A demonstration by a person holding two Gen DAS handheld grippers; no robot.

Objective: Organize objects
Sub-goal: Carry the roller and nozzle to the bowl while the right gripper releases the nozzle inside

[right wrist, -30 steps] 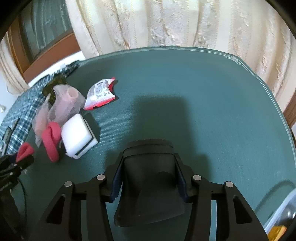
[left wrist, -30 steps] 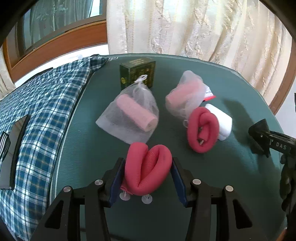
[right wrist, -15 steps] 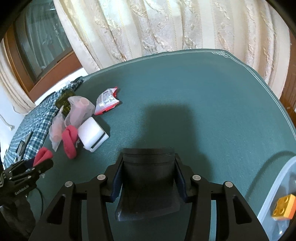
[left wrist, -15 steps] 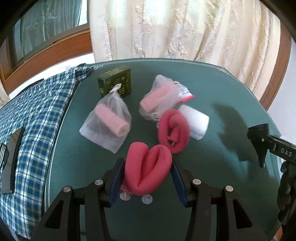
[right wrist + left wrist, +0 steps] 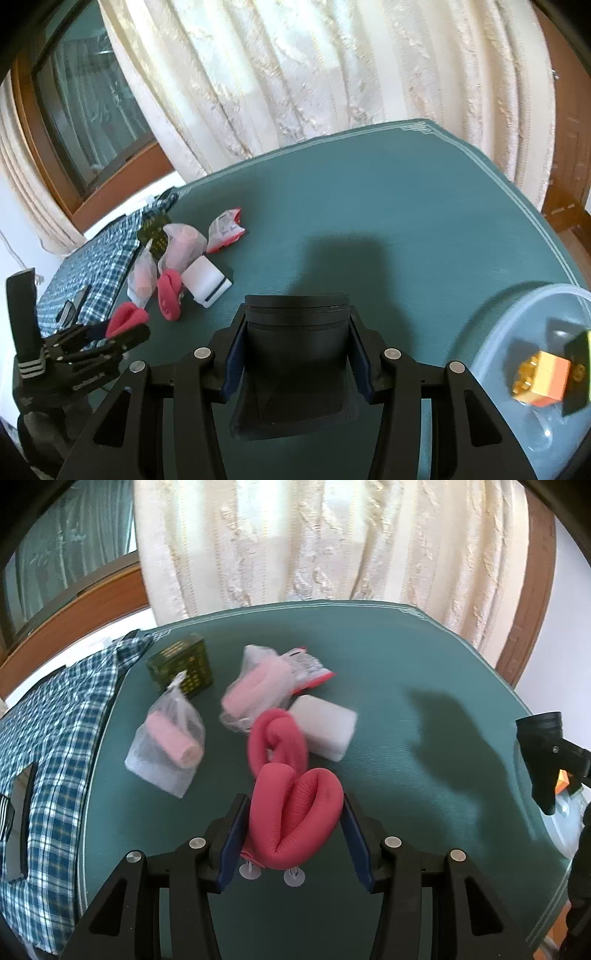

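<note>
My left gripper is shut on a folded pink foam roll and holds it above the green table. It also shows at the left of the right wrist view. My right gripper is shut on a black cylindrical holder. On the table lie a second pink roll, a white block, two mesh bags with pale pink rolls, a red-and-white packet and a dark green box.
A clear plastic bin at the right holds an orange block and a dark item. A blue plaid cloth covers the table's left end. Cream curtains hang behind the table.
Both grippers have pulled back and risen with their loads. The table pile looks farther away, and the clear bin has come into the right wrist view.
</note>
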